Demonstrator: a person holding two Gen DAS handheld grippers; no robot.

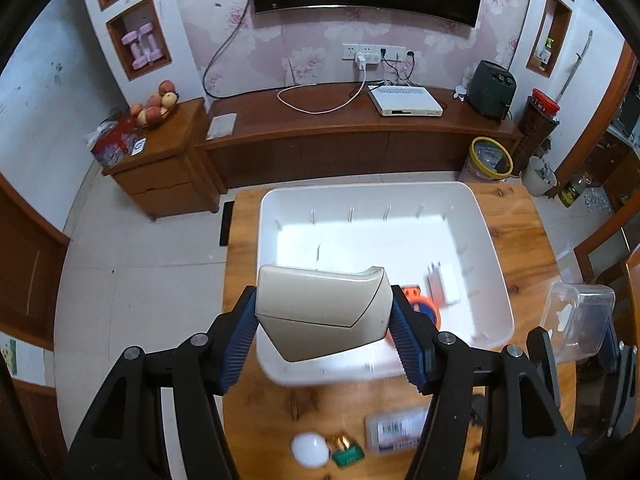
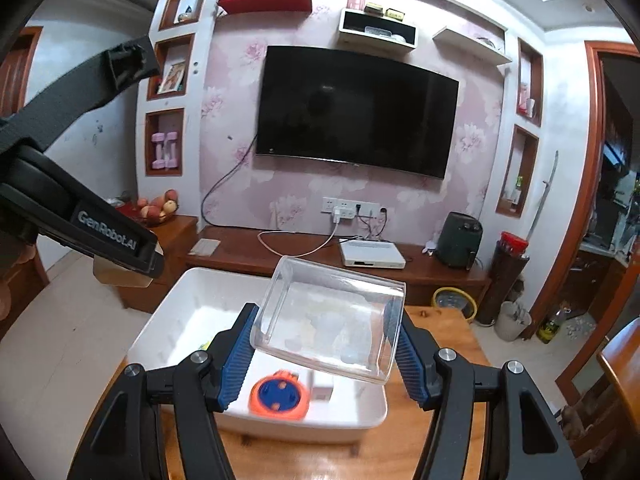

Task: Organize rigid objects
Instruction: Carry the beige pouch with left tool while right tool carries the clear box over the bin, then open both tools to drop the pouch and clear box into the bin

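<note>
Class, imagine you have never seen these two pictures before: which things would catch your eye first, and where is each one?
First, the beige box clamped in the left gripper, held above the near end of the white bin on the wooden table. Next, the clear plastic container gripped by the right gripper over the same bin. Inside the bin lies a bright orange and blue reel.

White lettering reading "GenRobot.AI" stands on the black body of the left gripper [image 2: 116, 236], seen in the right wrist view at the left side, above the near left corner of the white plastic bin [image 2: 188, 304]. A clear flat plastic case [image 1: 398, 430] near the front edge of the wooden table [image 1: 520, 240] carries a white label with a barcode; its digits are too blurred to read.
</note>
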